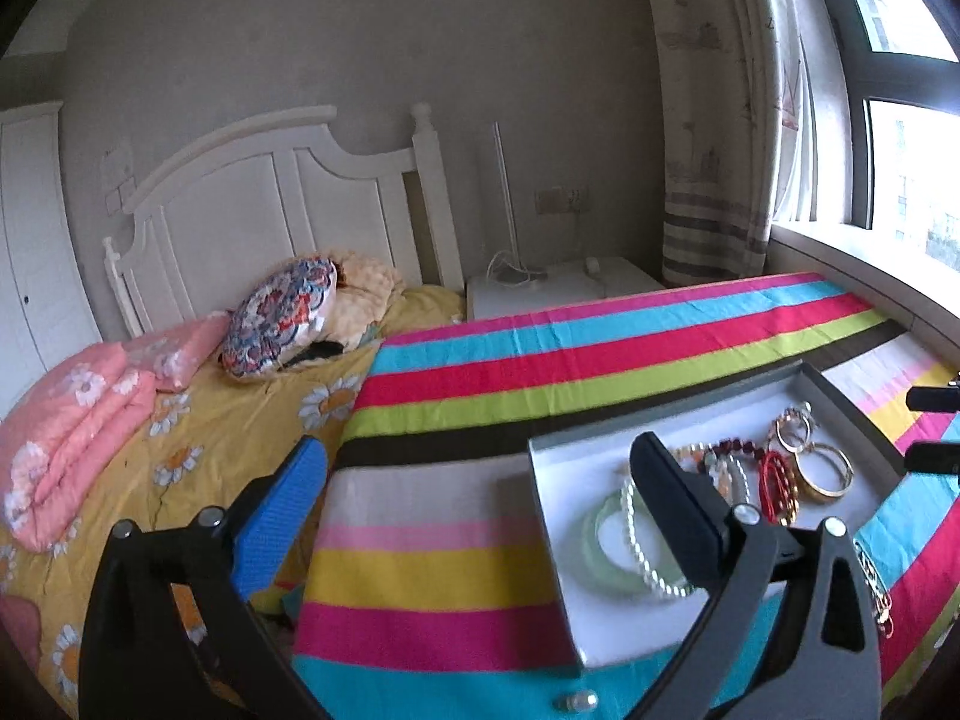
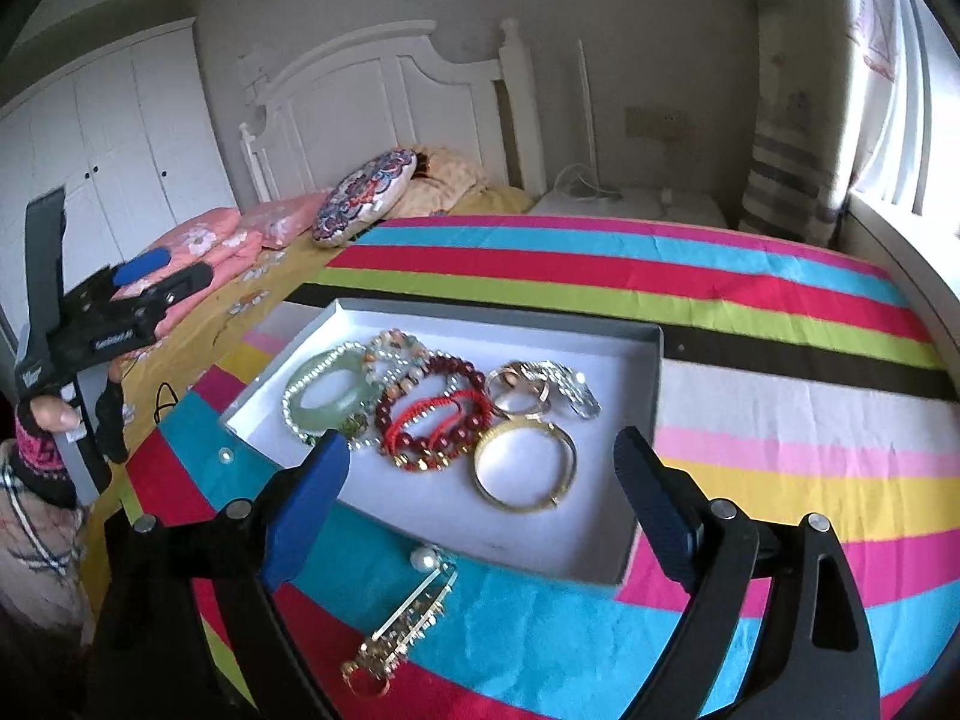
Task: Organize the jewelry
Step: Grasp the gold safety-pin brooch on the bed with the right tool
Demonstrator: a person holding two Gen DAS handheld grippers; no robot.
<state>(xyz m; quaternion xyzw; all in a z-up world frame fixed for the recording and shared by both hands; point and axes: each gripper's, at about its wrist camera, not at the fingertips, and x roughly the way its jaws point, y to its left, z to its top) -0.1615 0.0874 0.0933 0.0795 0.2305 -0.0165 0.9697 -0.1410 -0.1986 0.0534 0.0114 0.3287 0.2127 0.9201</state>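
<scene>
Right wrist view: gold hair clip (image 2: 399, 630) with pearl outside white box (image 2: 645, 450), on striped cloth of bed (image 2: 750, 300), long axis diagonal from lower left to upper right. Directly below and between right tongs (image 2: 480, 498), spread wide, empty. Left tongs (image 1: 480, 480) also wide, empty, farther off beside bracelets (image 2: 432, 414); right hand nearer.

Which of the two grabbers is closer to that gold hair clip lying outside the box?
The right one. The gold hair clip lies on the striped cloth just ahead of the right gripper, near its left finger. The left gripper is off to the far side of the box, over the bed's edge.
</scene>
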